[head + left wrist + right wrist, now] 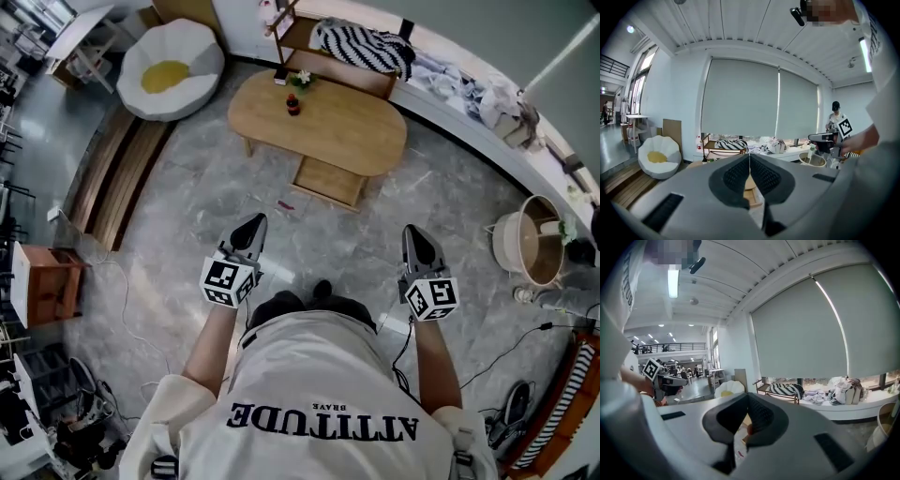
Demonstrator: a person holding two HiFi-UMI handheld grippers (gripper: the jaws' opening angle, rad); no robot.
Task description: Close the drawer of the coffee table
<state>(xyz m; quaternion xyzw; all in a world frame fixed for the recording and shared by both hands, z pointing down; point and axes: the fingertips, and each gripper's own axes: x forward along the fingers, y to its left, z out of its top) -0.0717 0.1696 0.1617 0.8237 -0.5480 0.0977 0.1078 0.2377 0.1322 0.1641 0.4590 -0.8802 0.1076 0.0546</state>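
Note:
The oval wooden coffee table (328, 127) stands ahead of me on the grey stone floor. Its drawer (328, 182) is pulled out toward me on the near side. My left gripper (253, 225) and right gripper (415, 236) are both held out at waist height, well short of the drawer, pointing toward the table. Each is shut with nothing between its pads. In the left gripper view the shut left gripper (749, 161) hides most of the table; a strip of the drawer (753, 198) shows below the tips. The right gripper (747, 400) is likewise shut in its own view.
A small dark bottle (293, 106) and a little flower pot (302, 79) stand on the table. A white egg-shaped beanbag (173, 58) lies far left, a bench with a striped cushion (361, 45) behind the table, a round basket (527, 246) right, wooden boards (117, 183) and cables left.

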